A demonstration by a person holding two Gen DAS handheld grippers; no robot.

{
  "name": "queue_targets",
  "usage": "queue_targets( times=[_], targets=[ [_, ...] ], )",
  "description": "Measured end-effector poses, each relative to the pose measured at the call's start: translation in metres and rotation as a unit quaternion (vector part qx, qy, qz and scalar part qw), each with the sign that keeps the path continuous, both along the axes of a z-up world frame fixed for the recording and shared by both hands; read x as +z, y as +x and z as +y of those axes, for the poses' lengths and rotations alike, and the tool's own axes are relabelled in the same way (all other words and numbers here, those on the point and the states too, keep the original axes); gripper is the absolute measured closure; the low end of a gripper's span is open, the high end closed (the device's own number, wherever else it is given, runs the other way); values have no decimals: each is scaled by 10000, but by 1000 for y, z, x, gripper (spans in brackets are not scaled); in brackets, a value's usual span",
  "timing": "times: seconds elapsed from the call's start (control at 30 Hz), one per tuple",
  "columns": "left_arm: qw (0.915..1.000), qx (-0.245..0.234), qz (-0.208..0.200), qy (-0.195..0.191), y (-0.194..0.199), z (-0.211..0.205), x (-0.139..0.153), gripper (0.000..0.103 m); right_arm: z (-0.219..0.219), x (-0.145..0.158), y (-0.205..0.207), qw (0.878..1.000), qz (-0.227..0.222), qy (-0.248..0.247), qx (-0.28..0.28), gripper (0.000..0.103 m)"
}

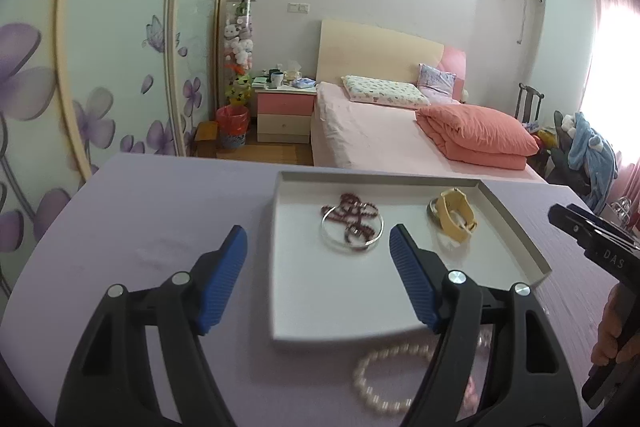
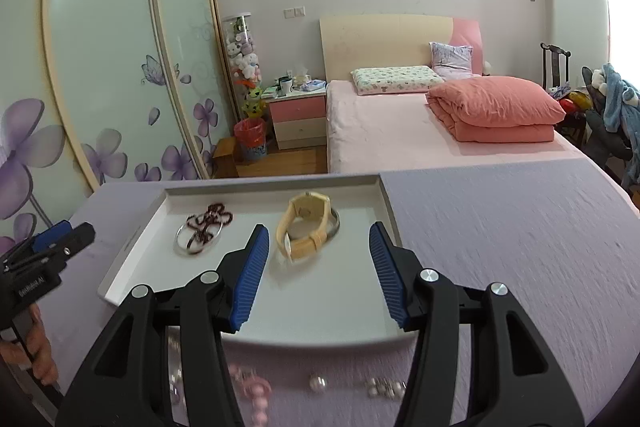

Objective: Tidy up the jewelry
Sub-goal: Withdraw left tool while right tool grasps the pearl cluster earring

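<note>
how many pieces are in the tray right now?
4 that I can tell. On the tray: dark beaded strand lying over a silver bangle, beige watch with a second metal bangle behind it. More could be hidden behind the watch.

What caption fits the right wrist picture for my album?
Open right gripper above a white tray holding a watch.

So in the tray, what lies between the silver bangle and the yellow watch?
Nothing: bare white tray floor separates the silver bangle from the yellow watch, clearest in the right wrist view. Dark red beads lie across the bangle itself.
</note>
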State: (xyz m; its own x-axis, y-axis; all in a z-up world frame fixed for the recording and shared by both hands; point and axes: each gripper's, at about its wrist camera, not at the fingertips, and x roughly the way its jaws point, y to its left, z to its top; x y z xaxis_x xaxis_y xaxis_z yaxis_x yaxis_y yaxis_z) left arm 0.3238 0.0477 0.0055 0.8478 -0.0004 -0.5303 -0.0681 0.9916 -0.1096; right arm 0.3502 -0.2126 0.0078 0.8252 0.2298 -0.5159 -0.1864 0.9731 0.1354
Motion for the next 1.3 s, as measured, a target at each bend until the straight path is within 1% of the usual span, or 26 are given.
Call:
queue_targets(
  times=[0.07,0.13,0.23,0.4,0.53,0.67,0.77,0.87,0.9,0.93,0.97,1.03,1.3],
  targets=[
    [10000,68,10,-49,-12,7,-1,27,-4,-5,-7,10000,48,-42,15,50],
    [9999,97,24,-94,-24,14,-4,26,-9,-12,-14,9999,137,-61,49,50],
    [9998,153,64,-63,-36,19,-9,26,-16,-27,-18,9991,385,-149,54,50],
    [9996,181,195,-111,-42,25,-16,26,-29,-55,-15,9945,960,-420,-29,50],
    [9994,181,251,-170,-43,26,-21,26,-30,-74,-13,9900,1282,-590,-37,50],
    [9993,147,280,-192,-43,27,-23,26,-27,-85,-8,9858,1531,-695,6,51],
    [9993,143,290,-180,-44,27,-24,26,-23,-84,-8,9851,1514,-817,44,57],
    [9991,158,326,-211,-44,27,-26,26,-18,-85,-9,9849,1521,-813,144,72],
    [9991,161,337,-215,-44,27,-27,26,-17,-84,-10,9848,1528,-816,159,85],
    [9990,161,348,-225,-44,27,-28,26,-17,-85,-11,9846,1541,-816,152,91],
    [9989,158,360,-241,-45,27,-28,26,-17,-85,-12,9845,1552,-798,148,93],
    [9989,150,369,-261,-45,27,-29,26,-20,-85,-15,9850,1559,-737,102,95],
    [9984,23,421,-367,-54,22,-32,26,-31,-85,-42,9853,1597,-597,-39,95]
  ],
)
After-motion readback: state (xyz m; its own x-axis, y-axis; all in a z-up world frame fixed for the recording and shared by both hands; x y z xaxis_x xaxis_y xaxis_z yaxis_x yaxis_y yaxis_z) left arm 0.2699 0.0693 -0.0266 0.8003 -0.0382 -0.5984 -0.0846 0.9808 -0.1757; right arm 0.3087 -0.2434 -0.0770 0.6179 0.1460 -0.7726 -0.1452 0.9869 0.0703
